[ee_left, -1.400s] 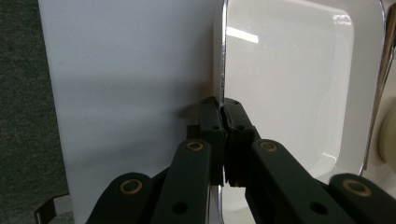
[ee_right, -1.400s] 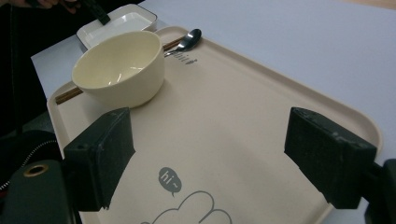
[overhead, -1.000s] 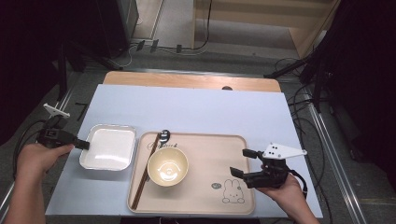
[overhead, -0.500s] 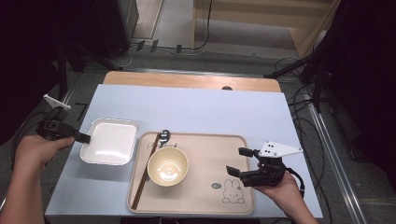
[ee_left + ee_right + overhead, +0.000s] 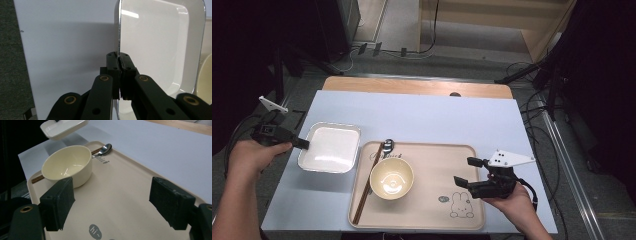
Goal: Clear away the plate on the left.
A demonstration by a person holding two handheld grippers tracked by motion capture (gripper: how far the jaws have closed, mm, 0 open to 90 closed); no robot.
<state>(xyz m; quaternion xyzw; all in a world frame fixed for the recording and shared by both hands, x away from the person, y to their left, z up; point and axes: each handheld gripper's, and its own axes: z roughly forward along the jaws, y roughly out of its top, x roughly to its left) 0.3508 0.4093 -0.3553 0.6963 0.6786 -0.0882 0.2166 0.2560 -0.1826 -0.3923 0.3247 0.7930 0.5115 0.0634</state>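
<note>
My left gripper [image 5: 304,144] is shut on the left rim of a white rectangular dish [image 5: 330,146] and holds it a little above the pale blue mat [image 5: 422,120]. In the left gripper view the jaws of that gripper [image 5: 119,58] pinch the thin edge of the dish [image 5: 155,45]. The dish [image 5: 63,128] hangs in the air at the top left of the right gripper view, with its shadow below it. My right gripper [image 5: 464,171] stands open over the right half of the beige tray [image 5: 432,165], with nothing between the pads of this gripper [image 5: 115,202].
On the tray [image 5: 120,185] stand a cream bowl [image 5: 391,177], a metal spoon [image 5: 387,146] behind it and brown chopsticks [image 5: 362,200] along the left rim. A rabbit drawing marks the tray's near right corner. A wooden table edge [image 5: 412,86] runs behind the mat.
My left hand has raised the white dish off the mat and carried it slightly away from me. The right hand has stayed where it was.
</note>
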